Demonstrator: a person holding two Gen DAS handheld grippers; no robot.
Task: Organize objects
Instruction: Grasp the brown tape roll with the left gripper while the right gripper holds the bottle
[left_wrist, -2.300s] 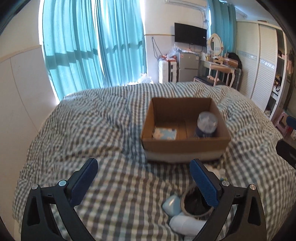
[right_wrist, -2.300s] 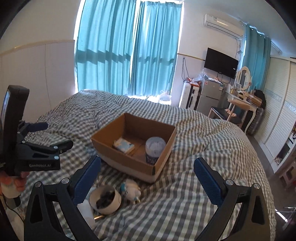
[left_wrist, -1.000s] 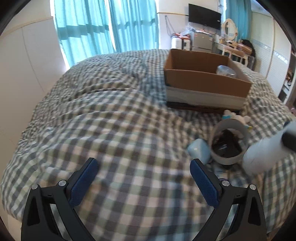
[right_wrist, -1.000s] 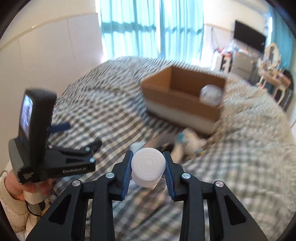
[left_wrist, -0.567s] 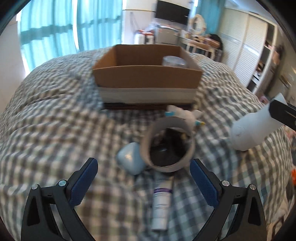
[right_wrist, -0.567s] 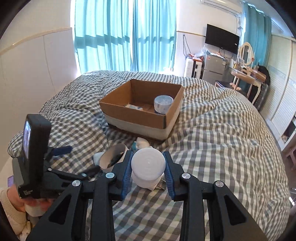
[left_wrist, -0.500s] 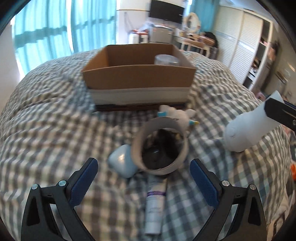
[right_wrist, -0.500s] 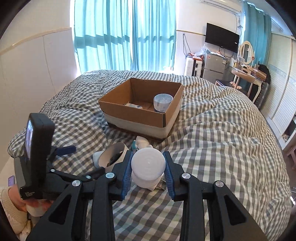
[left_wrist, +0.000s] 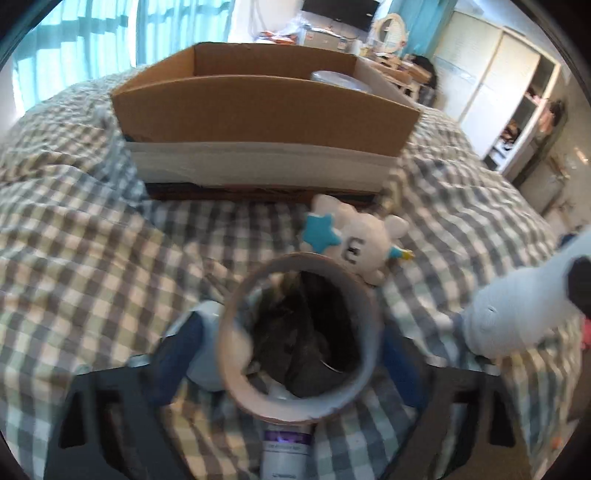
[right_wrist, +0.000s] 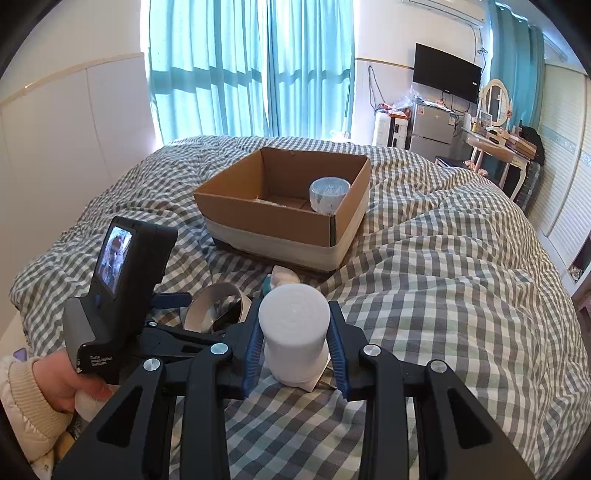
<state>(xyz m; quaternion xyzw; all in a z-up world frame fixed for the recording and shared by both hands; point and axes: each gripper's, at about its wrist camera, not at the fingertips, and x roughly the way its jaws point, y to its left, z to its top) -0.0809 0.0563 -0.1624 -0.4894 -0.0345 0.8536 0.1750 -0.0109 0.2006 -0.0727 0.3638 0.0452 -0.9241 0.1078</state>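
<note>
Here, left-gripper pickup of the tape roll (left_wrist: 299, 339); white bottle (right_wrist: 293, 332) pinched by right gripper (right_wrist: 295, 341).
Left gripper (left_wrist: 291, 339) is closing astride the roll, pads not seated; centre them before lifting toward the cardboard box (left_wrist: 266, 110) at 12 o'clock.

Hardly any writing is showing clearly from here. The small white plush toy (left_wrist: 360, 245) lying on the bedding is showing a dark stitched mark on its front that looks like a letter "E". The black camera unit (right_wrist: 122, 299) sitting on the left gripper is carrying two lines of small white print near its lower edge, too tiny to make out. The tube (left_wrist: 283, 456) with the purple band is carrying blurred, unreadable print.
</note>
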